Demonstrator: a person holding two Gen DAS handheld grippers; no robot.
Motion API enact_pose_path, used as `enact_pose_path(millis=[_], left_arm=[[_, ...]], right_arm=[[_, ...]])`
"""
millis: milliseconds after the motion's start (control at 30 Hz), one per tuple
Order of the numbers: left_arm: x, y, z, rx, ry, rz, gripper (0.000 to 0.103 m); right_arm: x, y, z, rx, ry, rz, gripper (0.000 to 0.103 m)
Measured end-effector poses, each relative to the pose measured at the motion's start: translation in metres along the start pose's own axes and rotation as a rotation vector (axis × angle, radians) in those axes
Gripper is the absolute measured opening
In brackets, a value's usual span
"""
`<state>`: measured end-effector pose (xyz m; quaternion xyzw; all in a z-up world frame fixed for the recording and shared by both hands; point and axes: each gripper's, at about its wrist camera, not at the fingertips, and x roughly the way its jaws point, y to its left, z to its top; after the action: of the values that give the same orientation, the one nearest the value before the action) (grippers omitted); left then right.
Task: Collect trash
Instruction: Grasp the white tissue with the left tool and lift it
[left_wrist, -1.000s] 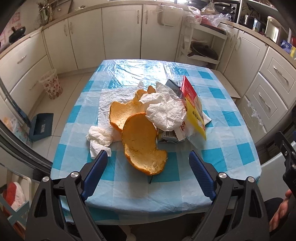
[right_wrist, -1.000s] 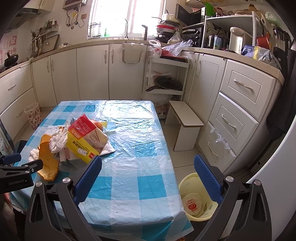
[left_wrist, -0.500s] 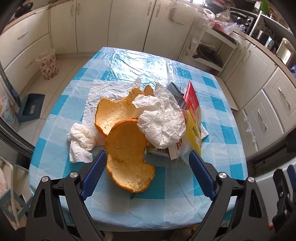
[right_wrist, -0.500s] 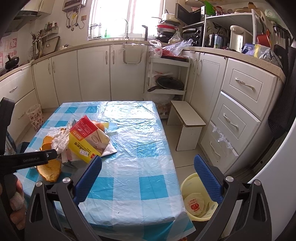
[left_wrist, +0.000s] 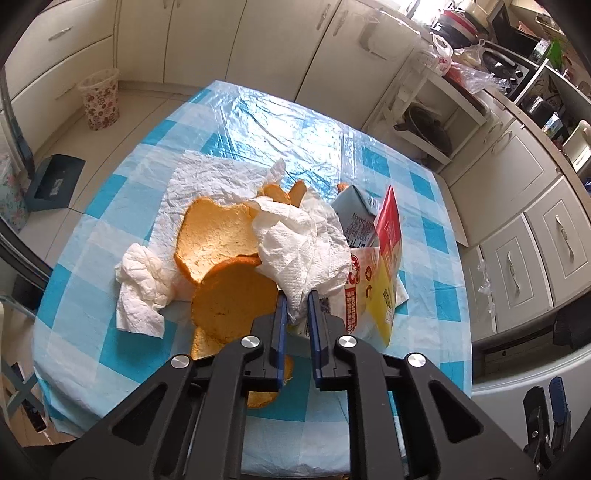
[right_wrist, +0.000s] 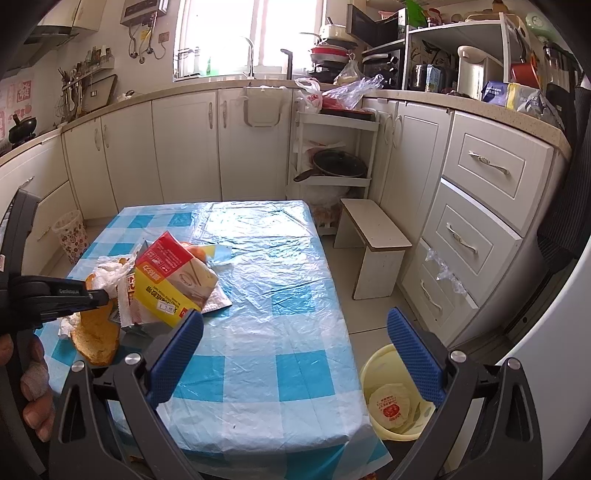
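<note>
On the tabletop (left_wrist: 317, 122), spread with a blue-and-white checked plastic cloth, a heap of trash lies toward the near left corner as the right wrist view shows it. The left gripper (left_wrist: 294, 295) points steeply down at the heap; its jaws are closing, and the lower tip of a crumpled white paper towel (left_wrist: 303, 251) sits pinched between the blue pads. That towel drapes over the middle of the heap, touching a large orange peel (left_wrist: 232, 302) just left of the jaws and a second orange peel (left_wrist: 218, 236) behind it. A smaller crumpled tissue (left_wrist: 142, 284) lies at the left edge of the heap, on a flat white paper sheet (left_wrist: 210, 177) spread under the peels. To the right of the towel stand a grey-blue carton (left_wrist: 356, 218) and a red and yellow box (left_wrist: 388, 254), both tilted and leaning in the pile.

The right gripper (right_wrist: 295, 350) hangs over the near right part of the tabletop with its jaws spread wide and nothing between them. Past the tabletop's right edge, on the floor, a yellow bin (right_wrist: 399, 398) stands with a round white wrapper (right_wrist: 389, 406) inside. The hand (right_wrist: 35, 391) that carries the left gripper shows at the left edge of the right wrist view.
</note>
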<state>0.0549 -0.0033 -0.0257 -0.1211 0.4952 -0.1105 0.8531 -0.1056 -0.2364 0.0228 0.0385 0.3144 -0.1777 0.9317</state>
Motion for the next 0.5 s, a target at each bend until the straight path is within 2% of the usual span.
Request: enact_pose_path(millis=[233,333,433,500], left_arm=[[-0.046,0.019,0.003,-0.006,-0.131,-0.053,0.007],[-0.068,0.023,0.004,0.001,-0.206,-0.046,0.007],[-0.080,0.025,0.005,0.008,-0.245,-0.038,0.007],[-0.083,0.026,0.006,0.010,-0.243,-0.042,0.007]], right_arm=[[-0.001,0.005,0.000,-0.012,-0.010,0.011,0.095],[-0.001,0.010,0.000,-0.024,-0.016,0.033,0.095],[0.007,0.014,0.002,-0.005,0.005,0.106,0.095],[0.022,0.020,0.007,0.026,0.054,0.171,0.095]])
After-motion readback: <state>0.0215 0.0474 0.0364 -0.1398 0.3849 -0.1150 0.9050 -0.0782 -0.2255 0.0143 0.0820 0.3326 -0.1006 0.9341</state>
